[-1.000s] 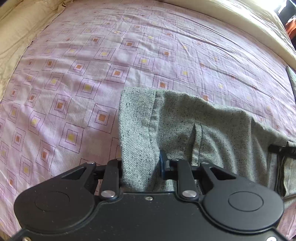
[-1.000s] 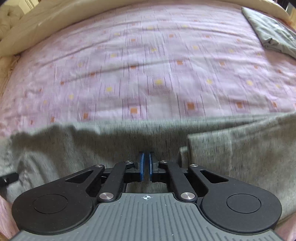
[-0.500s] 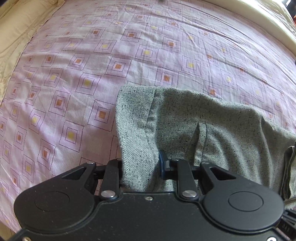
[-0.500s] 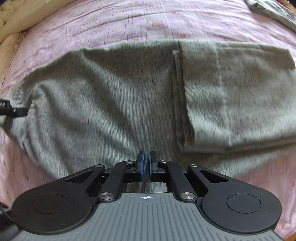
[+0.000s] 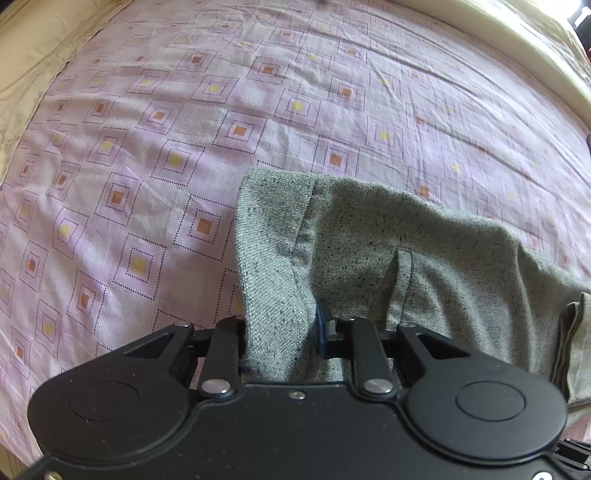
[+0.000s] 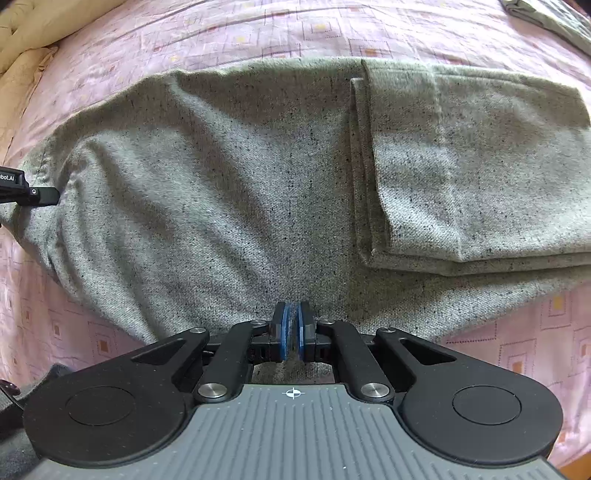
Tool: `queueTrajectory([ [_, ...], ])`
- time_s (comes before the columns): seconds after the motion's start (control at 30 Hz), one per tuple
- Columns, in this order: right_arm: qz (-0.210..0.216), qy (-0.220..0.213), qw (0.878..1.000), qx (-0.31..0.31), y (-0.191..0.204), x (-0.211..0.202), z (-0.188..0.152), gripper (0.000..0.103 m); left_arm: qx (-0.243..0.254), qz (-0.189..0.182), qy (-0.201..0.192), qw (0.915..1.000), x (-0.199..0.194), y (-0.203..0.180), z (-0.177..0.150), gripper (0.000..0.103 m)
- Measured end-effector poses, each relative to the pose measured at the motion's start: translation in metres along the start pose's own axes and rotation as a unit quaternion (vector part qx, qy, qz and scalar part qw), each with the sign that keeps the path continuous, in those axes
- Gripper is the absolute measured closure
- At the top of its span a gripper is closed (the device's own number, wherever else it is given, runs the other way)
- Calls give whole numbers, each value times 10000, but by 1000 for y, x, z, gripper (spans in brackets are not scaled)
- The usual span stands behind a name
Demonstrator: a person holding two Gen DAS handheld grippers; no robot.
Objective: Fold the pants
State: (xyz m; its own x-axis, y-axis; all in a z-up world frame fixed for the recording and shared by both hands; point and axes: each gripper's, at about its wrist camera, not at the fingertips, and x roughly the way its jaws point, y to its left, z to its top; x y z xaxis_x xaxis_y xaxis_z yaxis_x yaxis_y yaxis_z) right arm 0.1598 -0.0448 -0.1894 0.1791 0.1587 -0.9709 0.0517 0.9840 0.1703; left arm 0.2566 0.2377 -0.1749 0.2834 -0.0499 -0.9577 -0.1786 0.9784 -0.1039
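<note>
Since a second ago your right tongs (image 6: pixel 291 334) have dropped over the pants (image 6: pixel 240 177), clenched on the near edge; long axis runs 9-to-3. Left tongs (image 5: pixel 280 325) grip the 9 o'clock end.

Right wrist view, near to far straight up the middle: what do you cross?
right gripper, shut on the pants' near edge → pants, a single grey layer → pink patterned bedsheet

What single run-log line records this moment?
step: folding | left gripper: shut on pants | right gripper: shut on pants edge | pants: part folded on pink bedsheet
</note>
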Motion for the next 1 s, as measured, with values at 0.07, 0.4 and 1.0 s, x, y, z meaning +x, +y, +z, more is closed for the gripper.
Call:
queueTrajectory([
  [0.07,71,-239,9997,-69,1,-11,-5,97,-57,-51,-79,9999,-11,0,-1,77],
  [0.4,378,162,9984,-392,-9,15,-16,98,145,-24,-692,9975,-79,-37,-10,83],
  [1.0,1366,-666,9884,48,-172,-52,1,98,1569,-62,-1691,9730,-156,-309,-58,91],
])
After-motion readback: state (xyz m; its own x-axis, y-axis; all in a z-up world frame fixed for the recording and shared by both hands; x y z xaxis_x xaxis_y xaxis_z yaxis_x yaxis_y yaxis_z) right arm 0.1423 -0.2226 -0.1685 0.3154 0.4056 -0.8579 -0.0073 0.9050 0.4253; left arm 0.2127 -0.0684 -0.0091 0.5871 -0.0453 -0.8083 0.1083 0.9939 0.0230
